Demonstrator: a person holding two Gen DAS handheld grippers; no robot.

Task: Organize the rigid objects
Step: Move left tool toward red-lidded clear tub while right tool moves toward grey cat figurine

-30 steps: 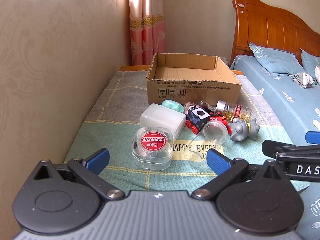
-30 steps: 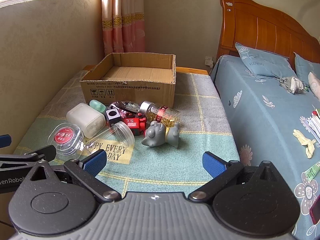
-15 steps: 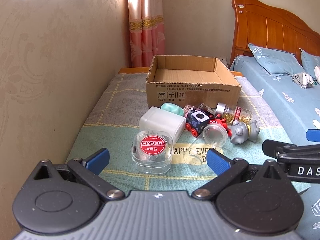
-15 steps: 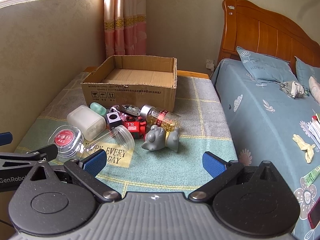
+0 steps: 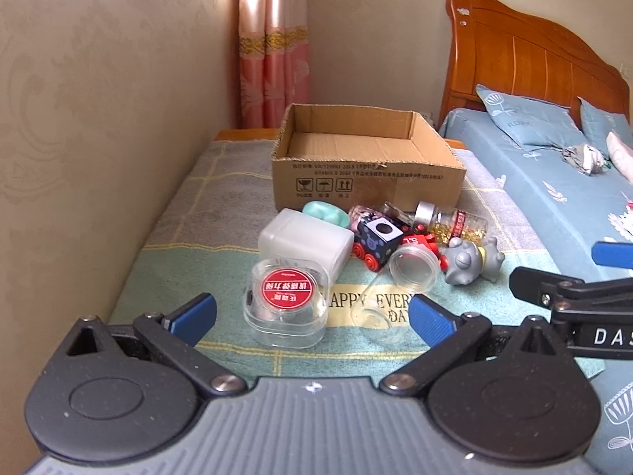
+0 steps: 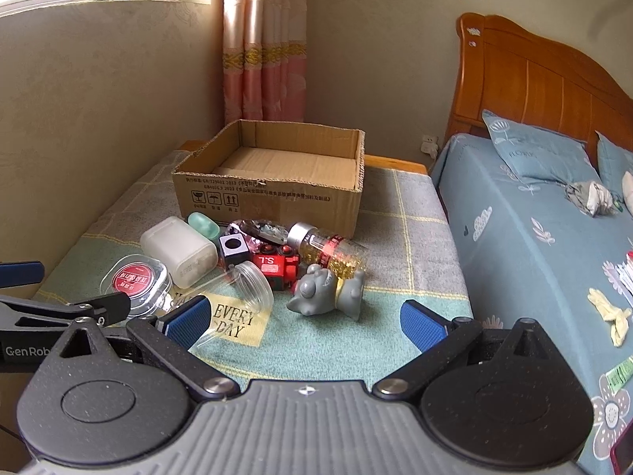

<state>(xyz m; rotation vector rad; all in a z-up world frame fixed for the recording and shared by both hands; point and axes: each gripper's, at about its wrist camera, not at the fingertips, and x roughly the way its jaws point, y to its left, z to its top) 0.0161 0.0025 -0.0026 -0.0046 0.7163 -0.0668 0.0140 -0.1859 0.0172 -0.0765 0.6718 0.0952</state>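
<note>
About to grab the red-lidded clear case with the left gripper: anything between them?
Nothing visible. The clear case lies nearest the open left gripper, only bare blanket between; the white box sits behind it.

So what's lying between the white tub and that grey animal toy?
In the right wrist view, a toy train and a clear jar lie between the white tub and grey toy.

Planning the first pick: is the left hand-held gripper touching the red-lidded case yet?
Apart. In the left wrist view the open left hand-held gripper has mat visible between each blue pad and the red-lidded case.
</note>
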